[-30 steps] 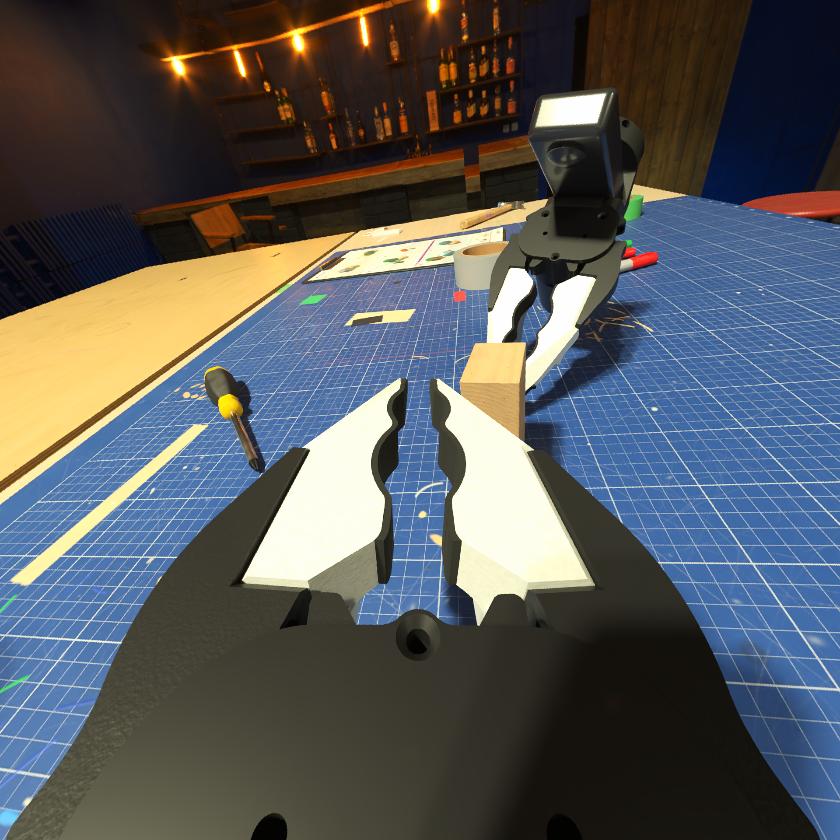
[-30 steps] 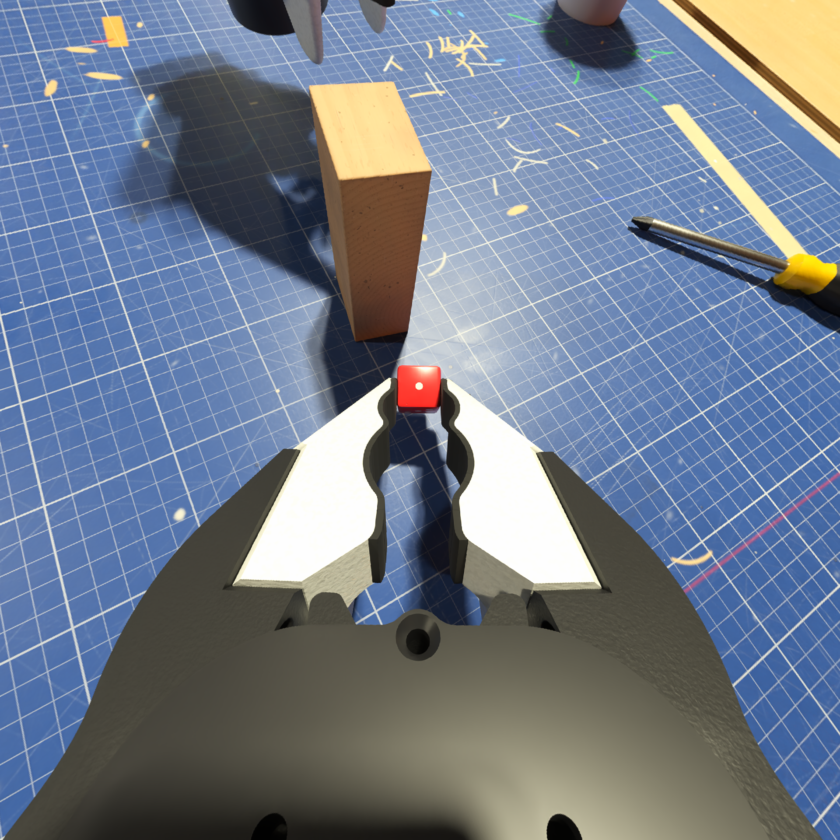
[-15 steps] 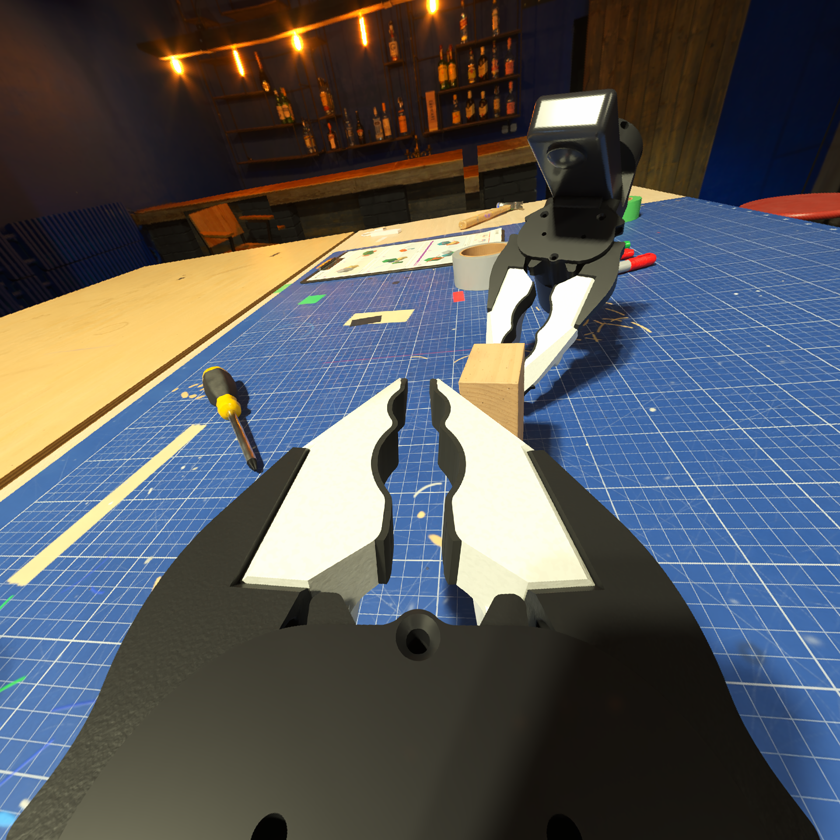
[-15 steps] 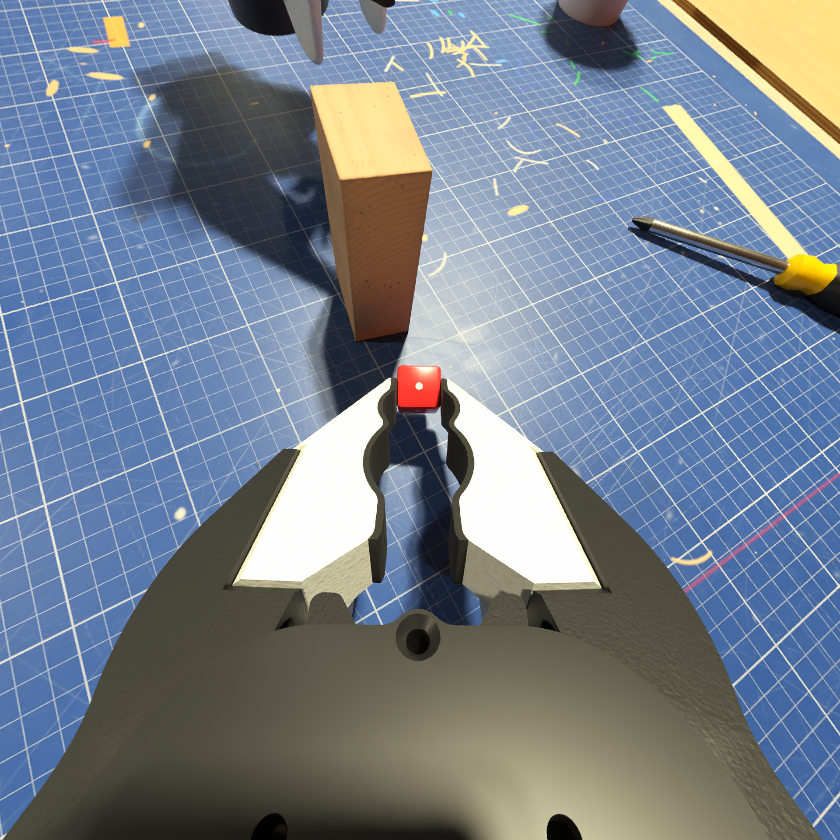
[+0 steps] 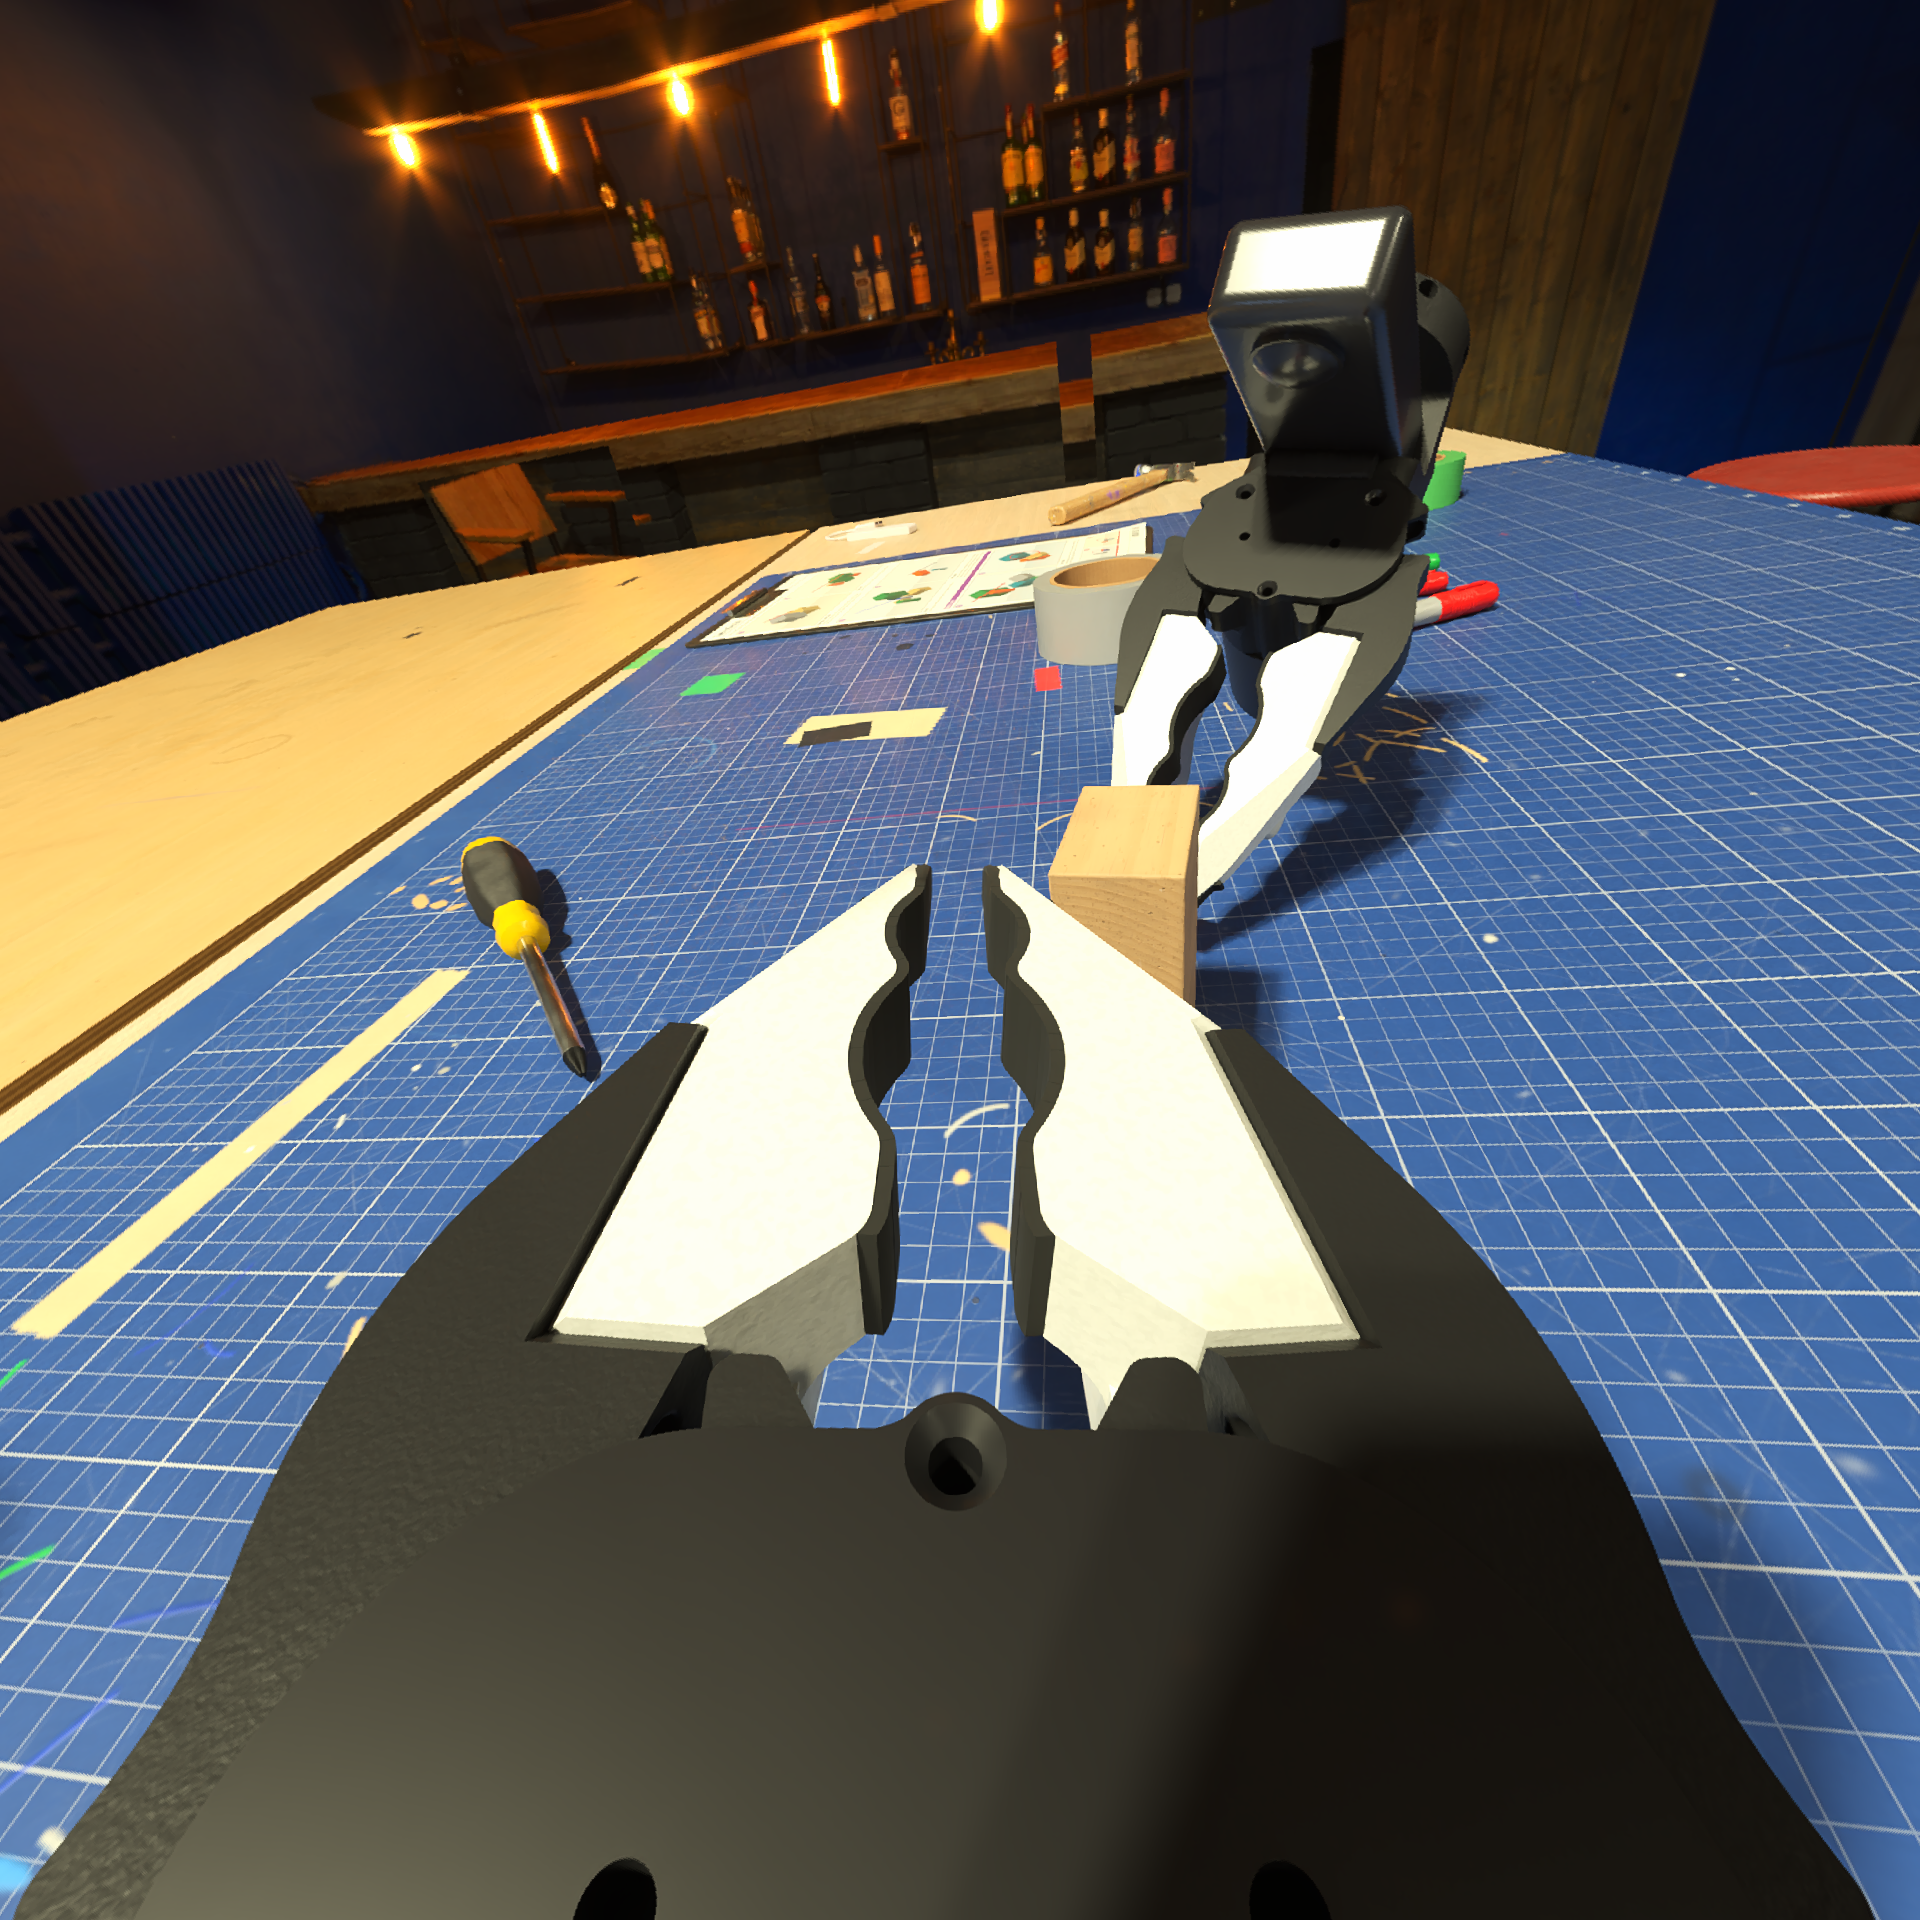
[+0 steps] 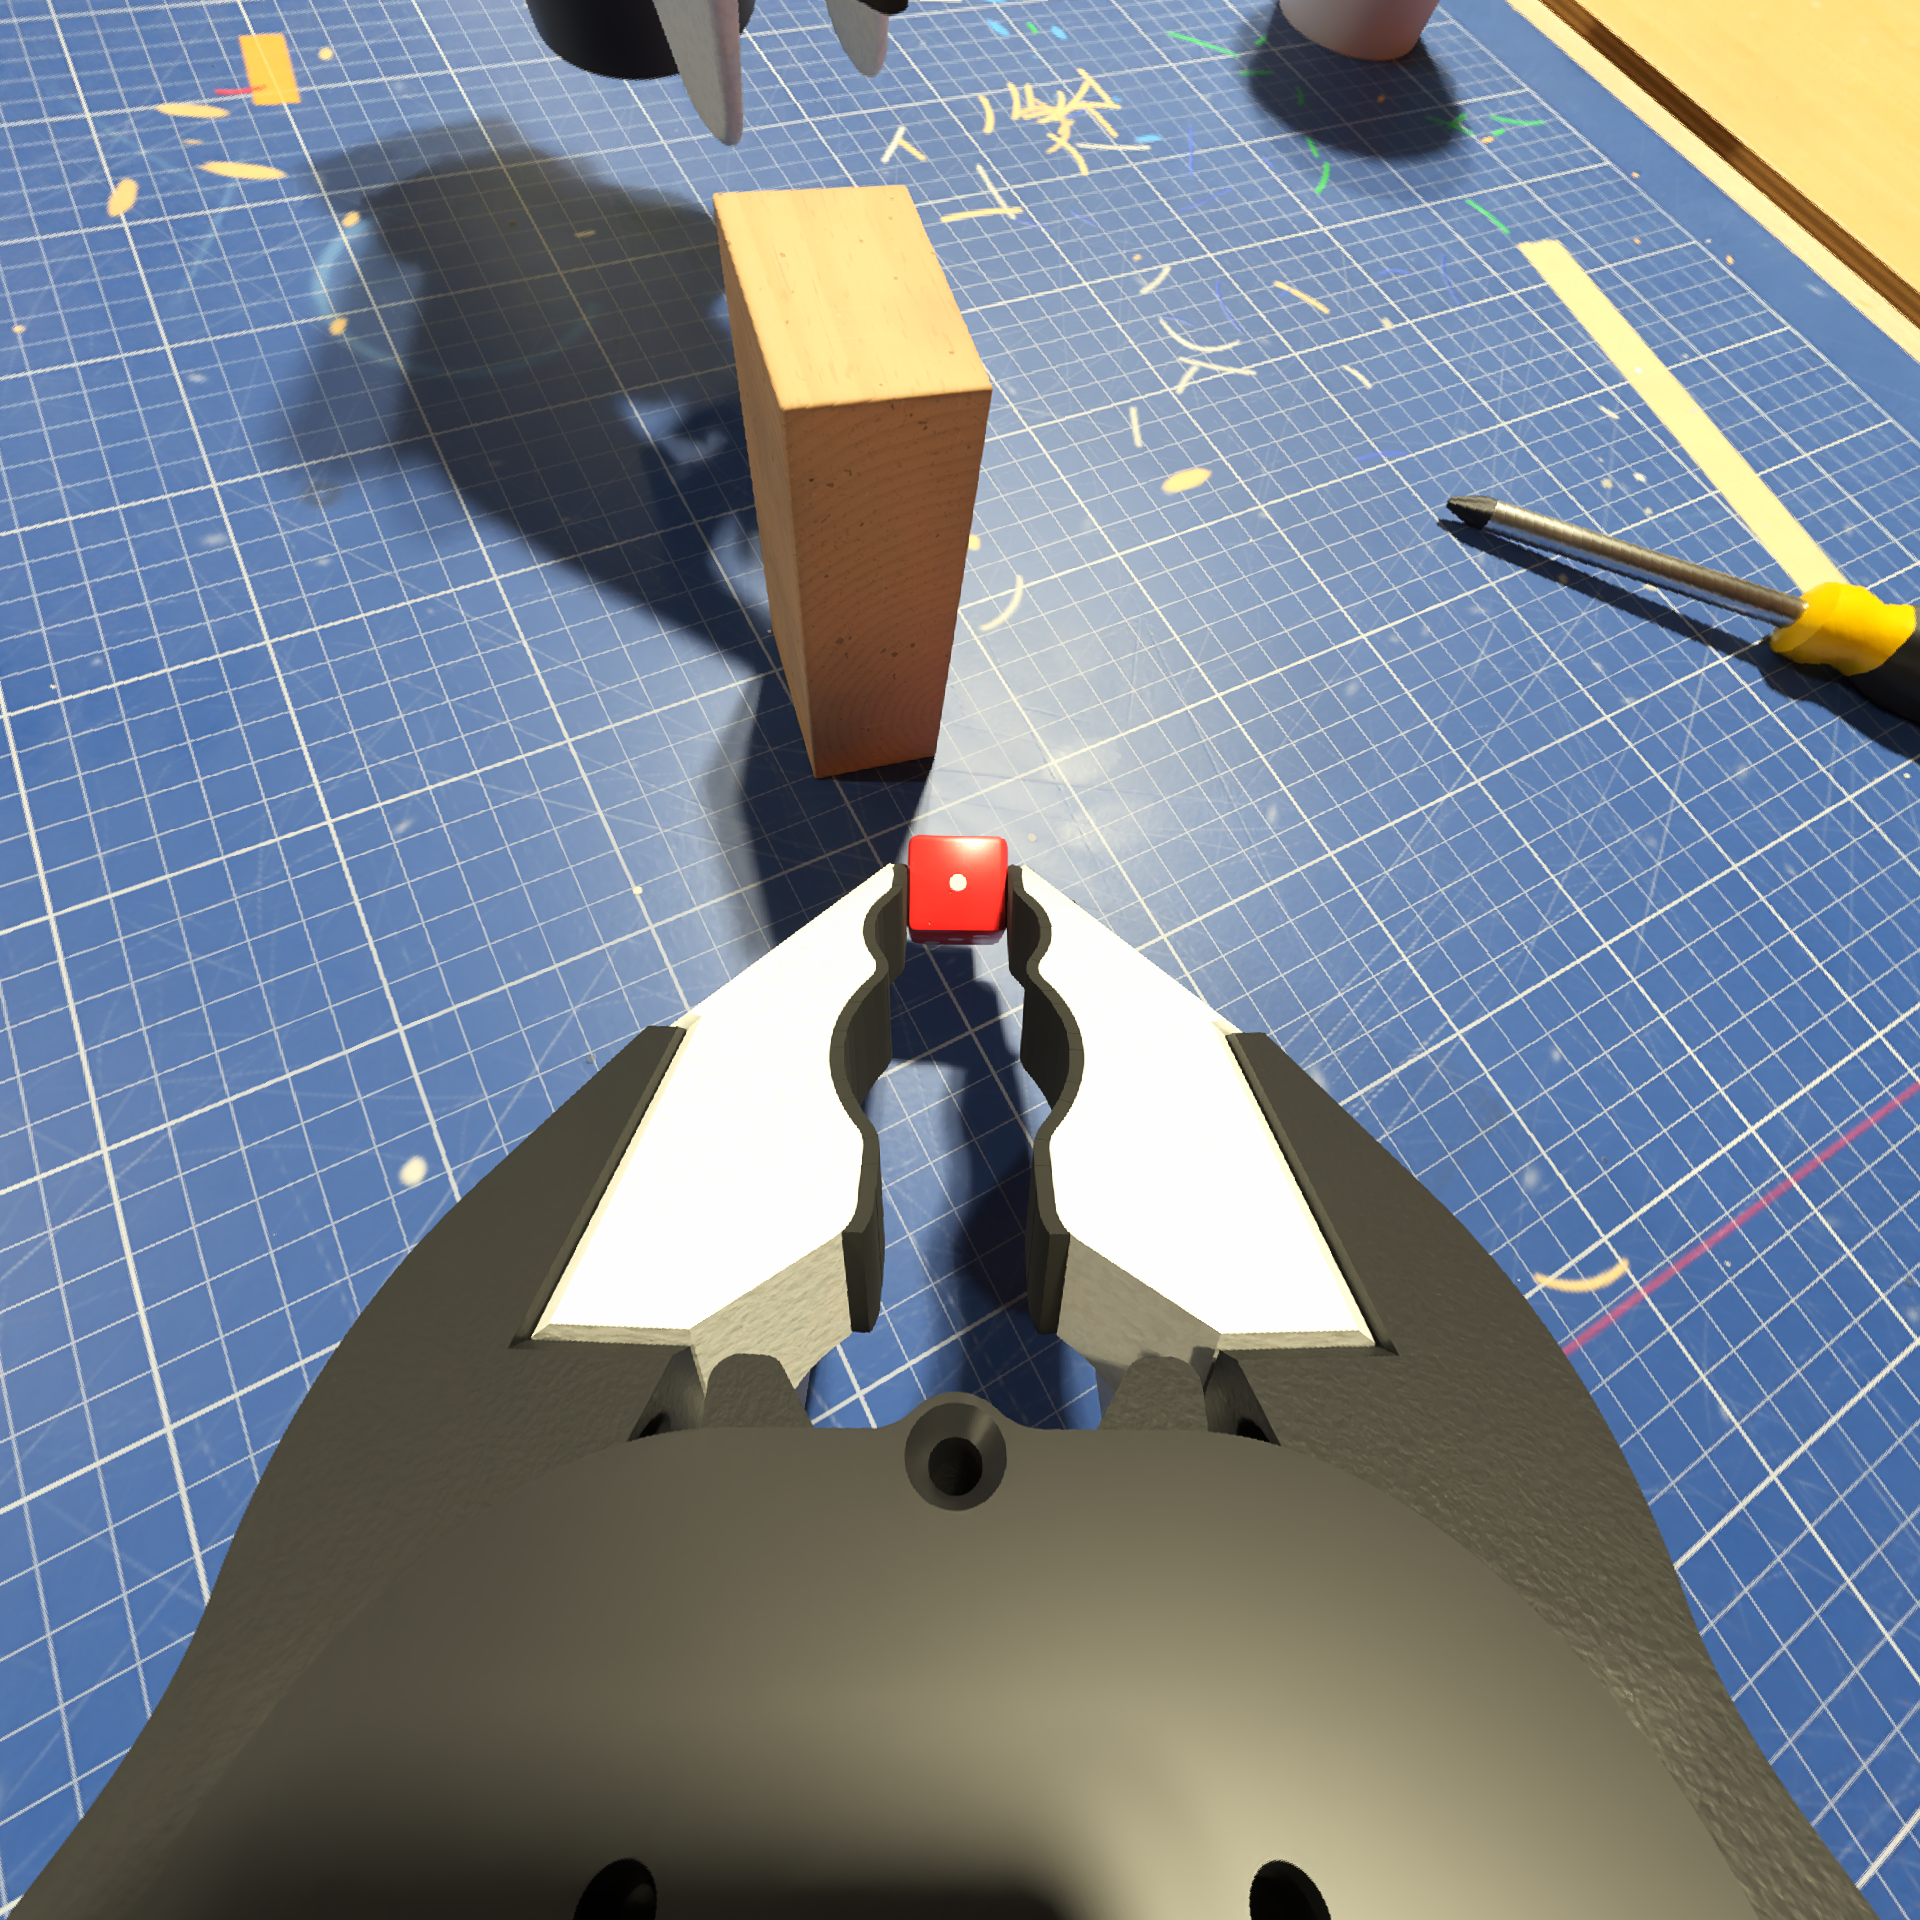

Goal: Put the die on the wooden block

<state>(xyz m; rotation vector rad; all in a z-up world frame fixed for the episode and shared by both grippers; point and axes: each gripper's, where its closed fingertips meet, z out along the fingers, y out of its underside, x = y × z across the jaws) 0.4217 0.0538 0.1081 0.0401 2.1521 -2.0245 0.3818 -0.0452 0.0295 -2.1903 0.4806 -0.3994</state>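
A tall wooden block (image 6: 862,478) stands upright on the blue cutting mat (image 6: 312,935). My right gripper (image 6: 956,909) is shut on a small red die (image 6: 956,883), one white pip facing up, held low over the mat just short of the block's near face. In the left wrist view the block (image 5: 1127,883) stands just right of my left gripper (image 5: 956,883), whose fingers are nearly together with nothing between them. The right gripper's fingers (image 5: 1153,717) slope down behind the block there, and the die is hidden. The left gripper's fingertips (image 6: 722,83) show beyond the block.
A yellow-and-black screwdriver (image 5: 525,940) lies on the mat left of the block; it also shows in the right wrist view (image 6: 1683,582). A tape roll (image 5: 1081,613), a clipboard with a printed sheet (image 5: 925,592) and red markers (image 5: 1460,597) lie farther off. A pale wooden strip (image 6: 1662,405) lies by the mat's edge.
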